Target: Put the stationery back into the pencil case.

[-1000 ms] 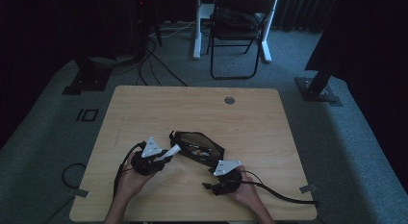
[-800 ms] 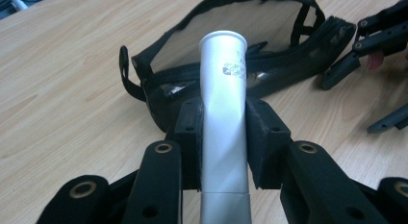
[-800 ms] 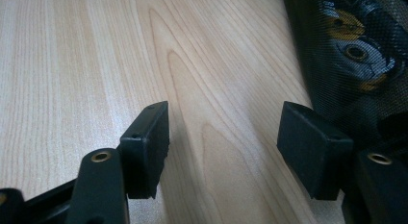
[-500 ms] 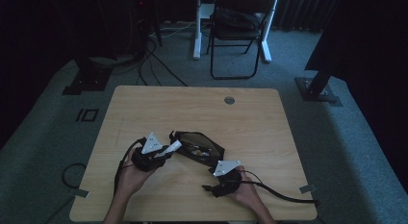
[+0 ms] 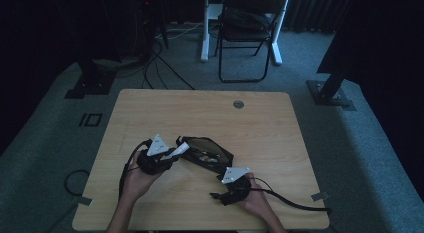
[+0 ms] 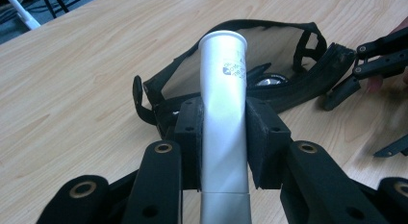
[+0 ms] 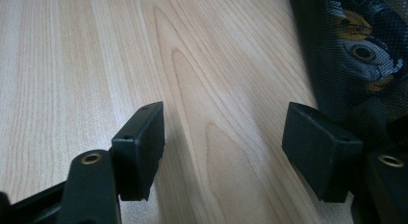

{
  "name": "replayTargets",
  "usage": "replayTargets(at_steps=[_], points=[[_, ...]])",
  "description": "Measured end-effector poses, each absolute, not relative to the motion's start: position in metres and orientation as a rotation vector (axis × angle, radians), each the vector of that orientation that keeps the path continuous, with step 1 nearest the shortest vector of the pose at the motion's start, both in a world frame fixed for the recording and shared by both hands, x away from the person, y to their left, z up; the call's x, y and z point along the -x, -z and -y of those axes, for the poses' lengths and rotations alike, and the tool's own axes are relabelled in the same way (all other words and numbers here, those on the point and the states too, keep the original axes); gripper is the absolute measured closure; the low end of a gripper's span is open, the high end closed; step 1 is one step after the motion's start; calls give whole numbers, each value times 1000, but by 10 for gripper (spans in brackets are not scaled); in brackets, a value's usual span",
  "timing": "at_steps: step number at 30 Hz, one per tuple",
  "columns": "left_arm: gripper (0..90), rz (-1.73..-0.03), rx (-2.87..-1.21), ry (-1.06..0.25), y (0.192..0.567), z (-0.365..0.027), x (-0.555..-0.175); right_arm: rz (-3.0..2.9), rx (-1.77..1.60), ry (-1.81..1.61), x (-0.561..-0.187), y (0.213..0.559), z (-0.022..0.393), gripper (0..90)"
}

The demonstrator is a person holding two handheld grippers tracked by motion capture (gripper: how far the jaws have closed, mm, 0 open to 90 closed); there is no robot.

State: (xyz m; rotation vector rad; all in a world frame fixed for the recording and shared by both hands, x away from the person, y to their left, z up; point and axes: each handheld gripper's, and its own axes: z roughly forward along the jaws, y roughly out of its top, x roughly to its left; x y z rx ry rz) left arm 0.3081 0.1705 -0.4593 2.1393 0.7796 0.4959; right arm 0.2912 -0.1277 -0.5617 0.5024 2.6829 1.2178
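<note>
Two grippers are in my hands over the wooden table [image 5: 150, 113]. My left gripper [image 6: 223, 137] is clenched on a white tube [image 6: 223, 89]; both pads press against its sides, and the tube sticks out forward between them, its flat crimped end pointing toward the open mouth of a black mesh pouch [image 6: 269, 46]. From above, the left gripper [image 5: 167, 155] sits at the pouch's left end, the tube [image 5: 178, 150] just reaching its opening, and the pouch [image 5: 207, 153] lies flat near the middle of the table. My right gripper [image 7: 226, 147] has just been opening: its jaws stand wide apart with nothing but bare wood between them. The pouch's mesh [image 7: 346, 51] lies just beside its right-hand pad, with a cartoon-printed item showing through. From above, the right gripper [image 5: 232, 185] rests low on the table, close to the pouch's near edge.
</note>
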Motion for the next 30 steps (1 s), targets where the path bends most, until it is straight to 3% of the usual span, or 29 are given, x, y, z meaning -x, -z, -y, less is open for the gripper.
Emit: replayTargets(at_steps=[30], points=[[697,-757,-2128,-510,446,-157,-319,-2683,-504,-1218,-291,562,128,314]])
